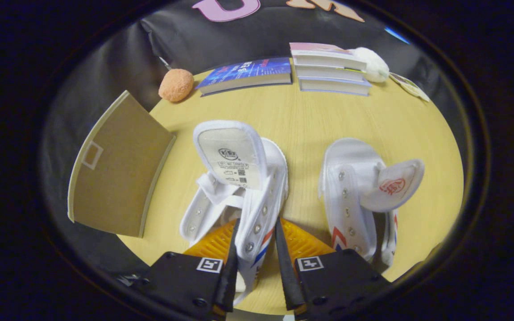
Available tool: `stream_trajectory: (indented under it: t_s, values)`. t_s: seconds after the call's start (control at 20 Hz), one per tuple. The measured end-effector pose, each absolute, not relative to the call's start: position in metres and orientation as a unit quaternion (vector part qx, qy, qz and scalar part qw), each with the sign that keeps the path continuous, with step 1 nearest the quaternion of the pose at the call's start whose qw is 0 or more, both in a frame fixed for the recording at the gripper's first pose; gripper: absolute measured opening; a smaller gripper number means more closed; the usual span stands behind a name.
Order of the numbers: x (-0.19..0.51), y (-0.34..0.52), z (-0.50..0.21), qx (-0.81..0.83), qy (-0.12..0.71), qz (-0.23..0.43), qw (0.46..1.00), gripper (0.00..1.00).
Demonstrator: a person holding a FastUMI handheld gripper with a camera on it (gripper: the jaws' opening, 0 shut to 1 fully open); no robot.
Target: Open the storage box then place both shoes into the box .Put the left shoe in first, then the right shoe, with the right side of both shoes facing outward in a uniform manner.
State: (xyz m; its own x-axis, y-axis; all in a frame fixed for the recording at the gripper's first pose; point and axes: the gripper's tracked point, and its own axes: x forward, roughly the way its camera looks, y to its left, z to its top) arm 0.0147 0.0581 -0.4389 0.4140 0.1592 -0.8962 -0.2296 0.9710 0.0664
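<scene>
Two white high-top canvas shoes with red and blue stripes lie on the yellow table (306, 116), toes pointing away from me. The shoe on the left (263, 200) has its tongue (230, 154) flipped up, showing the label inside. Its right eyelet wall sits between my fingers, and my gripper (257, 252) is shut on that wall. The other shoe (350, 200) lies just to the right of the fingers, its tongue folded out sideways. A brown cardboard panel with a pale rim, the storage box's flap (114, 169), stands off the table's left edge.
At the far side of the table lie a blue book (248, 73) and a stack of three books (328, 67). An orange fuzzy ball (176, 84) sits left of them and a white fluffy thing (373, 62) to their right.
</scene>
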Motion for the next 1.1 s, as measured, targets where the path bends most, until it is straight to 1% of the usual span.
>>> stream_trajectory:
  t_s: [0.05, 0.15, 0.2, 0.3, 0.35, 0.55, 0.65, 0.75, 0.95, 1.1]
  values:
    - [0.014, 0.059, -0.440, -0.008, 0.538, 0.119, 0.834, 0.42]
    - [0.010, 0.058, -0.440, 0.054, 0.566, 0.104, 0.816, 0.37]
    - [0.010, 0.057, -0.441, 0.075, 0.573, 0.104, 0.809, 0.34]
    - [0.009, 0.053, -0.436, 0.118, 0.579, 0.091, 0.801, 0.20]
    - [0.009, 0.053, -0.437, 0.137, 0.583, 0.087, 0.796, 0.09]
    - [0.004, 0.060, -0.437, 0.181, 0.593, 0.094, 0.779, 0.09]
    - [-0.001, 0.071, -0.427, 0.216, 0.593, 0.107, 0.768, 0.09]
    - [-0.003, 0.083, -0.412, 0.249, 0.587, 0.103, 0.764, 0.08]
    - [0.003, 0.119, -0.357, 0.337, 0.553, 0.095, 0.756, 0.08]
    - [0.007, 0.161, -0.306, 0.395, 0.519, 0.107, 0.750, 0.08]
